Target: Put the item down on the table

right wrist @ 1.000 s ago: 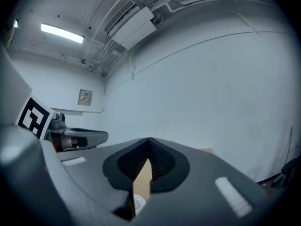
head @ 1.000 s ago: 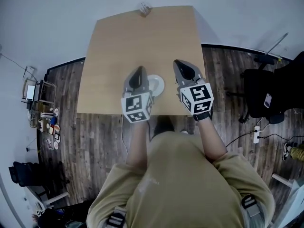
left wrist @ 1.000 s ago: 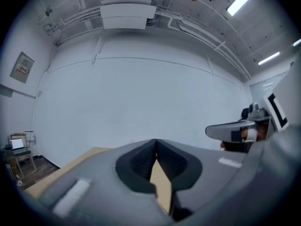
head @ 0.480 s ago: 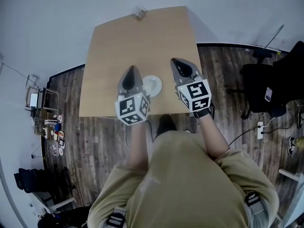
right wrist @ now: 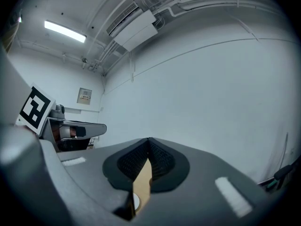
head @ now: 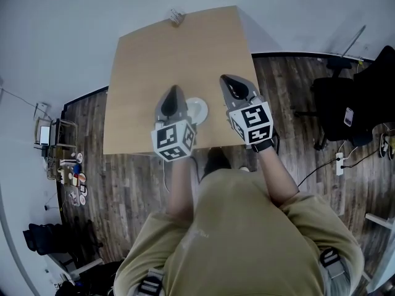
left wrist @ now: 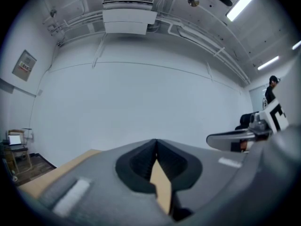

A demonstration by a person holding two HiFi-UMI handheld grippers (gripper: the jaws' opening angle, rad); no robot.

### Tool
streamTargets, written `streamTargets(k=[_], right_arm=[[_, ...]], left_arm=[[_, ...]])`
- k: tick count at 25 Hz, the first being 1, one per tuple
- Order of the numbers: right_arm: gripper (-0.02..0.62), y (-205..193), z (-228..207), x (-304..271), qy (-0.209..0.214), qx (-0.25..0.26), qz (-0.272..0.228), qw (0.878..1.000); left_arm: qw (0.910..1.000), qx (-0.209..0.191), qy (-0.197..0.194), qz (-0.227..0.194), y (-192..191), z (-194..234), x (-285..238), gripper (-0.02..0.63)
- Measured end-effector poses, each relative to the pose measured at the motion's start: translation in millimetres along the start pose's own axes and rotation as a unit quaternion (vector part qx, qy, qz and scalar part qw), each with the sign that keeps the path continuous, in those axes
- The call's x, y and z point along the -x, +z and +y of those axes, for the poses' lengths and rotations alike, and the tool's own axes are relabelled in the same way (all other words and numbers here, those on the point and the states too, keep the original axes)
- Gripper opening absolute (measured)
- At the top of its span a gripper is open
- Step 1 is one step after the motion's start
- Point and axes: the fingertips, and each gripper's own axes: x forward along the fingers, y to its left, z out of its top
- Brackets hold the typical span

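A white round item (head: 197, 108) lies flat on the light wooden table (head: 179, 54), near its front edge. It sits between my two grippers, and its left rim is hidden behind the left one. My left gripper (head: 173, 91) hovers just left of it, jaws shut with nothing between them. My right gripper (head: 226, 80) is a little to its right, also shut and holding nothing. In the left gripper view the jaws (left wrist: 156, 143) meet at the tip. The right gripper view shows the same at its tip (right wrist: 148, 141), with a sliver of the white item (right wrist: 136, 201) below.
A small pale object (head: 176, 16) sits at the table's far edge. Dark wooden floor (head: 290, 91) surrounds the table. A black chair (head: 345, 110) stands to the right, and shelves with clutter (head: 62, 165) are at the left. White walls fill both gripper views.
The head camera has shifted a little, so the table sits slightly further left in view. Both grippers stay shut beside the white item, hardly moved.
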Motion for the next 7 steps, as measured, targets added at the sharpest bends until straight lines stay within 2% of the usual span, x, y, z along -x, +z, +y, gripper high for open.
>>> streamTargets(k=[4, 7], right_arm=[[0.007, -7.4, -5.9, -4.7, -0.008, -0.01, 0.007, 1.0], [0.008, -16.1, -5.8, -24.4, -0.013, -0.026, 0.007, 1.0]], left_arm=[[0.9999, -0.001, 0.001, 0.012, -8.6, 2.6, -2.5, 0.002], [0.999, -0.032, -0.006, 0.03, -21.5, 19.0, -8.9, 0.002]])
